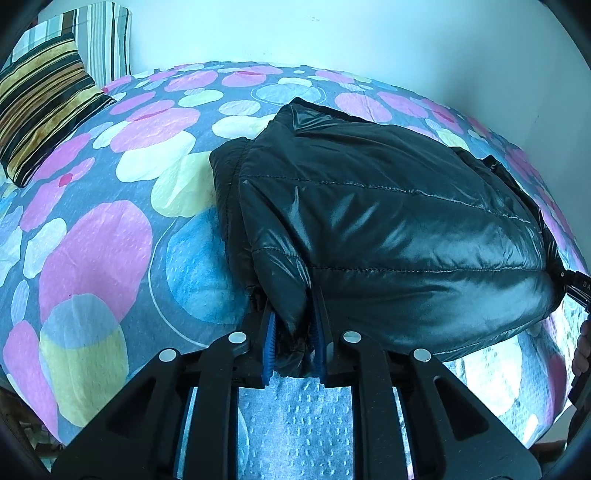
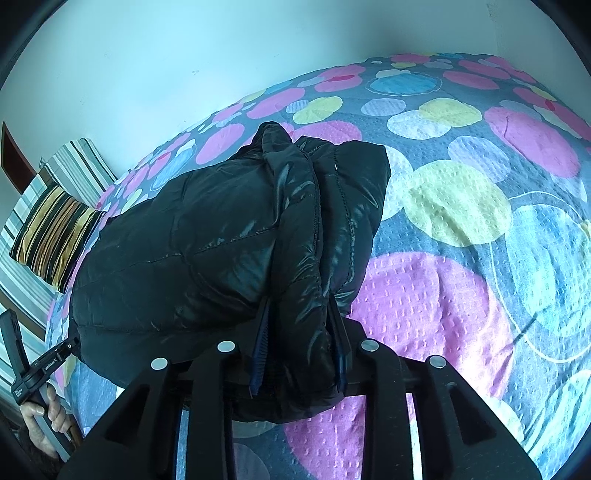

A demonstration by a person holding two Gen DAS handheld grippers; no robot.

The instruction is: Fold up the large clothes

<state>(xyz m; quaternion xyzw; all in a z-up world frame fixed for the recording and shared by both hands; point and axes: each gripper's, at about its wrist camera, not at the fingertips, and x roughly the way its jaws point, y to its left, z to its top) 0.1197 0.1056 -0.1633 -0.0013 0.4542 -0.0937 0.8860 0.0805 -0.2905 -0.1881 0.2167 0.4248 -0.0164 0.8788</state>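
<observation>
A shiny black puffer jacket (image 1: 388,221) lies folded in a thick bundle on a bed with a spotted bedspread (image 1: 92,240). My left gripper (image 1: 293,314) is at the jacket's near left corner, its blue pads shut on a pinch of the fabric. In the right wrist view the jacket (image 2: 184,240) fills the centre-left. My right gripper (image 2: 301,325) holds a thick fold at the jacket's near right edge, and the fold fills the gap between its pads. The left gripper's body (image 2: 37,369) and the hand (image 2: 44,417) that holds it show at the lower left.
A striped brown-and-yellow pillow (image 1: 44,110) lies at the head of the bed, against a striped cushion (image 1: 107,40). A pale wall (image 1: 332,29) runs behind the bed. The bedspread (image 2: 461,295) spreads out bare to the right of the jacket.
</observation>
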